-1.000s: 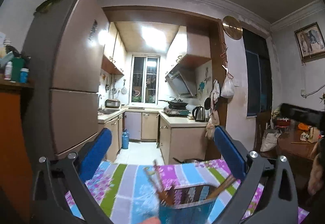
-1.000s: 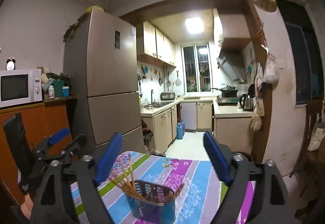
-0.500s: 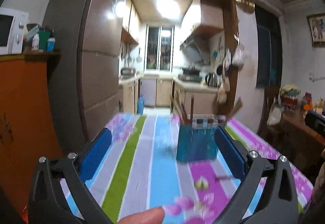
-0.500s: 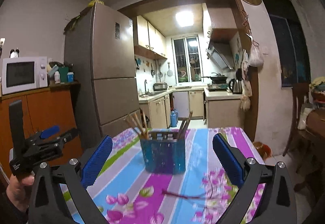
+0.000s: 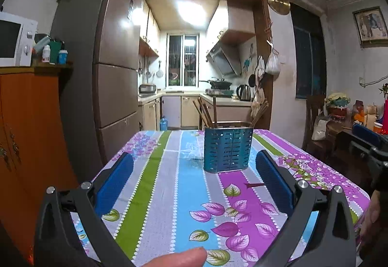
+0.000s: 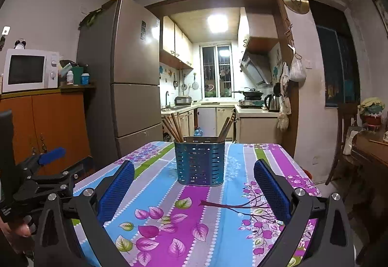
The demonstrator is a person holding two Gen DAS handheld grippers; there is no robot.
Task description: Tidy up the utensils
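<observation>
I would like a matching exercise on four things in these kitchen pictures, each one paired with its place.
Things:
1. utensil holder
2. chopsticks
3. microwave
4. kettle

Places:
A. on the orange cabinet
B. on the kitchen counter
C. on the striped tablecloth
D. standing inside the blue holder

Pairs: 1-C, 2-D, 3-A, 4-B

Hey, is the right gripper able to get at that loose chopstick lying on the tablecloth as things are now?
Probably yes. The chopstick lies flat on the tablecloth, in front of the open right gripper, with nothing between them. The blue utensil holder stands behind it, out of the way.
</observation>
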